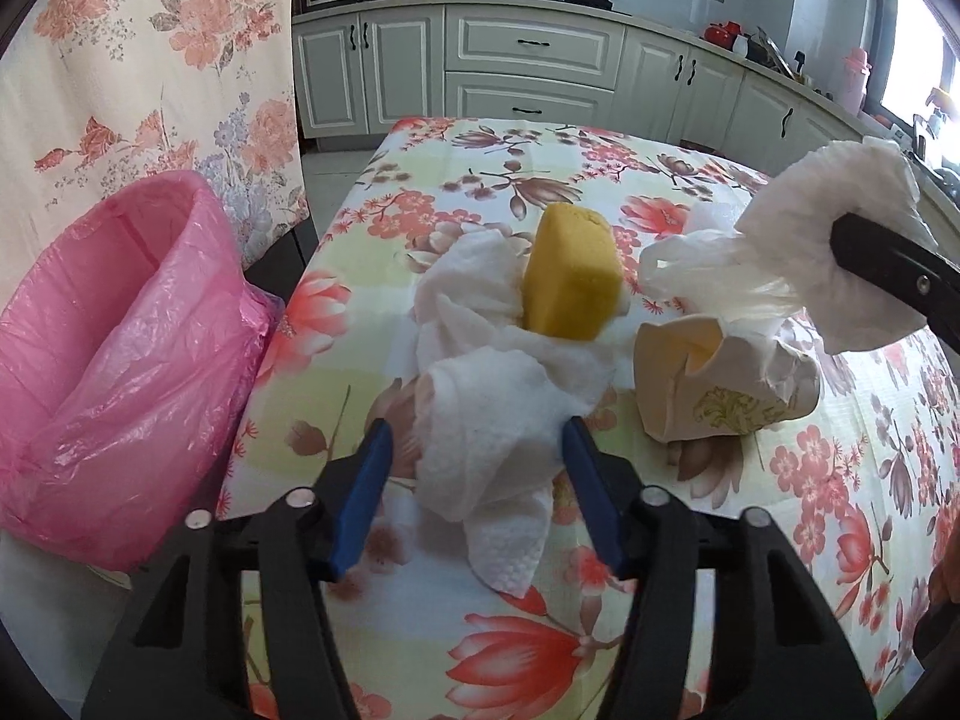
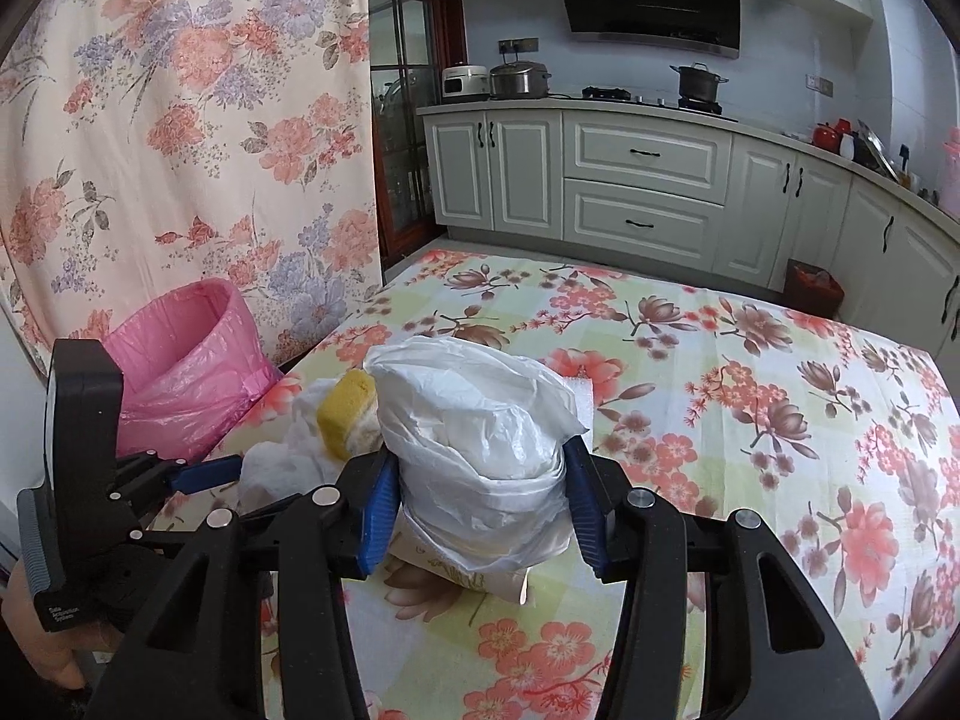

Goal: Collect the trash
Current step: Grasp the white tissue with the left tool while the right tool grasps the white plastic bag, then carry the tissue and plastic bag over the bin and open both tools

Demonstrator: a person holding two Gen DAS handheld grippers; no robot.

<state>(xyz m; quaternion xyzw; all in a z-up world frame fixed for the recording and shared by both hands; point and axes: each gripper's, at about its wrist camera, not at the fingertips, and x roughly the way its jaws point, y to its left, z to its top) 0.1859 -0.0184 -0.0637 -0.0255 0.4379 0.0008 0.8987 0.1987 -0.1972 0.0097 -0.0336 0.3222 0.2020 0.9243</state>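
Observation:
A crumpled white paper towel (image 1: 486,438) lies on the flowered table (image 1: 540,630) between the jaws of my left gripper (image 1: 480,438). The right pad touches it; a sliver of cloth shows beside the left pad. Behind it a yellow sponge (image 1: 570,276) stands on more towel. My right gripper (image 2: 483,498) is shut on a white plastic bag wad (image 2: 486,444), held just above the table. The bag trails down into a crushed paper cup (image 1: 720,384). A bin lined with a pink bag (image 1: 120,360) stands open at the table's left edge.
A floral curtain (image 2: 180,120) hangs behind the bin. White kitchen cabinets (image 2: 642,180) run along the back and right. A small red bin (image 2: 813,285) sits on the floor beyond the table. A hand (image 2: 42,630) holds the left gripper's body at the lower left.

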